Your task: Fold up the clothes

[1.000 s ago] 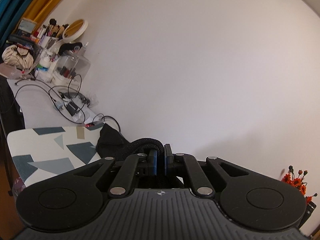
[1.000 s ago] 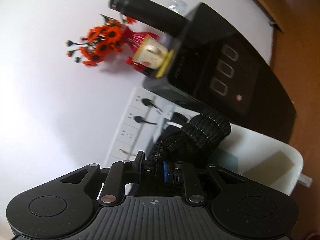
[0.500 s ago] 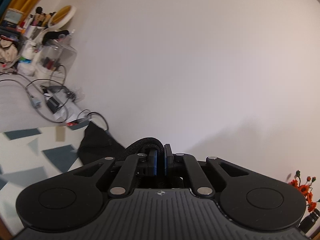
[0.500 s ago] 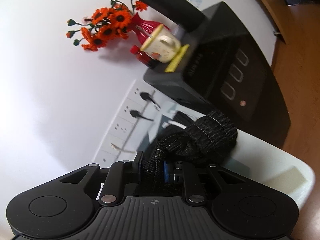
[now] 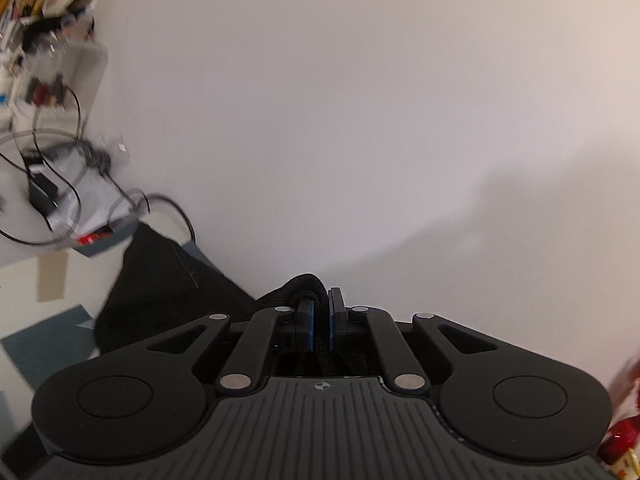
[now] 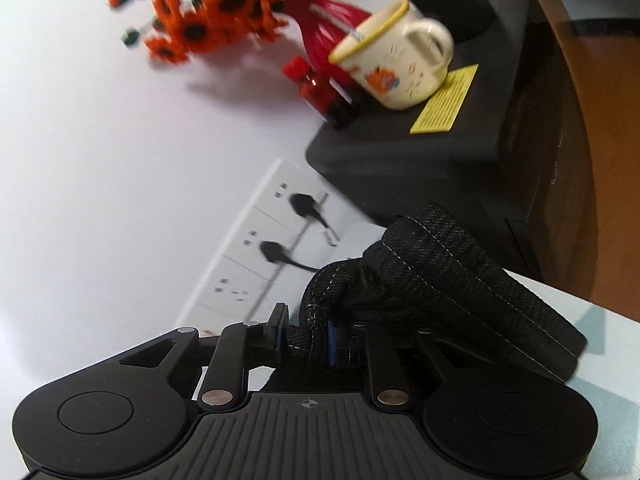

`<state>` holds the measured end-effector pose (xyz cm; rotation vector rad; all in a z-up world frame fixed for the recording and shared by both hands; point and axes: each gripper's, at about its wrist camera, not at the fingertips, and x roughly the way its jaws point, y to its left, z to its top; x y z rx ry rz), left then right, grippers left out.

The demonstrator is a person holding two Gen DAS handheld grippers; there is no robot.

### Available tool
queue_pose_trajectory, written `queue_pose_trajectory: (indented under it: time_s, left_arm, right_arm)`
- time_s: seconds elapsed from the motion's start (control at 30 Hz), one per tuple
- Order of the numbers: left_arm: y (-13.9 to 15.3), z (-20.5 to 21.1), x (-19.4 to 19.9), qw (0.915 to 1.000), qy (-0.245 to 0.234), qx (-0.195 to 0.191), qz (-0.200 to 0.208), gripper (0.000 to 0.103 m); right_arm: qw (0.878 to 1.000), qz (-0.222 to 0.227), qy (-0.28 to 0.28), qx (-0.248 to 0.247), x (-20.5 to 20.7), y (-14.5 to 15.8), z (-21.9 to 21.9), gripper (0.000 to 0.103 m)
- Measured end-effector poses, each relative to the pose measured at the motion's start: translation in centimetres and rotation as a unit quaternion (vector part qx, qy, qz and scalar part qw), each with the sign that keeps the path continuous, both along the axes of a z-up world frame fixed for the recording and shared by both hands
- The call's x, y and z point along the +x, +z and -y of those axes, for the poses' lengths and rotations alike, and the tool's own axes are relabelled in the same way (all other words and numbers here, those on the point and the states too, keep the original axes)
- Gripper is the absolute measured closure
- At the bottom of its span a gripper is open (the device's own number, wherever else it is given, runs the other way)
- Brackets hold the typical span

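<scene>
A black denim garment (image 5: 160, 276) with pale stitching hangs between my two grippers over a patterned table top (image 5: 44, 340). In the left wrist view my left gripper (image 5: 320, 320) is shut on a thick seam of the black garment, and the cloth trails down to the left. In the right wrist view my right gripper (image 6: 306, 338) is shut on a bunched hem of the same garment (image 6: 448, 280), whose folded band bulges out to the right over the pale table top (image 6: 608, 340). Most of the garment is hidden below both grippers.
A white wall (image 5: 360, 120) is close ahead. At far left lie black cables (image 5: 60, 184) and blurred clutter. On the right a black box (image 6: 460, 128) bears a mug (image 6: 396, 56), a small red bottle (image 6: 320, 92) and orange flowers (image 6: 224, 4). Wall sockets (image 6: 272, 240) sit below.
Both grippers have kept their hold on the garment. The left view has swung right, with clutter sliding off left. The right view has closed in on the mug, flowers and sockets.
</scene>
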<state>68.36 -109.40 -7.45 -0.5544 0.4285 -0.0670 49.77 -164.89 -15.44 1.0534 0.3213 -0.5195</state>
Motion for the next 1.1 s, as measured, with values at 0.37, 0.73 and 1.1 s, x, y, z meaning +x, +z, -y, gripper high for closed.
queue_pose_trajectory:
  time_s: [0.37, 0.73, 1.1]
  left_arm:
    - [-5.6, 4.6, 12.0, 0.9985, -0.031, 0.017, -0.043, 0.095]
    - [-10.2, 8.9, 14.9, 0.9708, -0.147, 0.110, -0.154, 0.055]
    - [-12.0, 13.2, 6.3, 0.8871, -0.364, 0.211, -0.189, 0.052]
  right_arm:
    - [0.998, -0.052, -0.033, -0.027, 7.1, -3.1, 1.2, 0.085]
    - [0.987, -0.106, 0.018, -0.122, 9.6, -3.6, -0.8, 0.023]
    - [0.910, -0.239, 0.252, -0.225, 13.3, -8.1, -11.0, 0.024]
